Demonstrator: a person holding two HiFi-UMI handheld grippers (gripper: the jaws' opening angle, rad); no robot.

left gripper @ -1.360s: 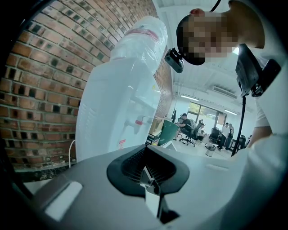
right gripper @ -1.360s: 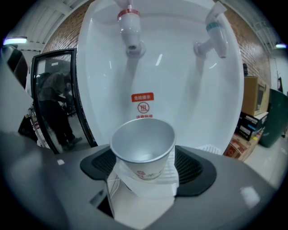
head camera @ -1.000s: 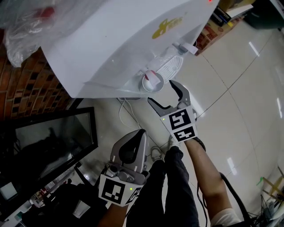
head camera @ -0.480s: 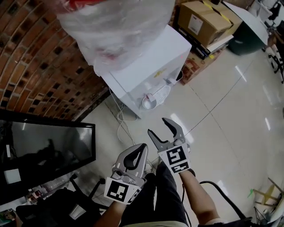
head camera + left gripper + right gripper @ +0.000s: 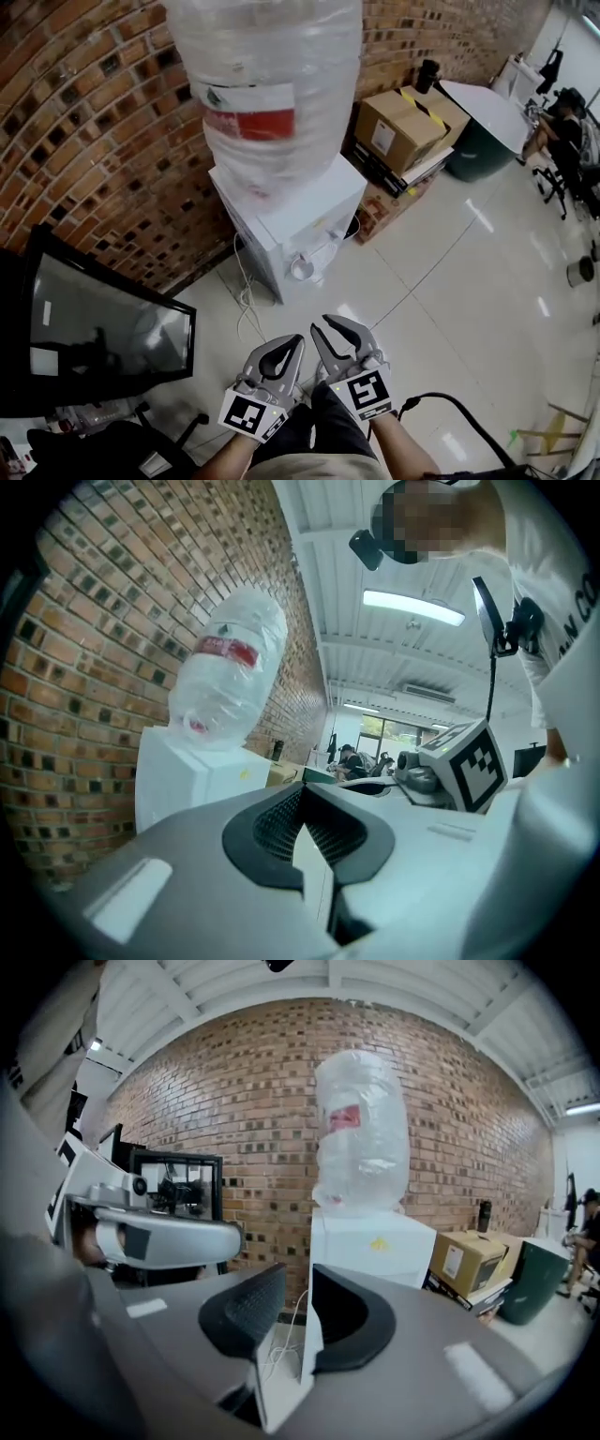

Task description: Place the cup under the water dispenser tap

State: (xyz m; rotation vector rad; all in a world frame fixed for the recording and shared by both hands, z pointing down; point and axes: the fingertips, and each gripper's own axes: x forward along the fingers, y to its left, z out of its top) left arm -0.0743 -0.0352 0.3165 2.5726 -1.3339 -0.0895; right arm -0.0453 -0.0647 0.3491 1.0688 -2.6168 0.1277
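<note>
Quick look at my rig today: the left claw (image 5: 298, 340) and right claw (image 5: 320, 323) are both grey plastic, with curved shells and black ribbed pads (image 5: 246, 1312) inside. Each one carries a white marker cube (image 5: 368, 394) printed with black squares. A black cable (image 5: 441, 397) loops off toward the lower right of the frame. I'm in dark trousers (image 5: 323, 427) and a white tee (image 5: 562, 592) with dark lettering. The right claw's jaws have just been closing, with nothing between them.
</note>
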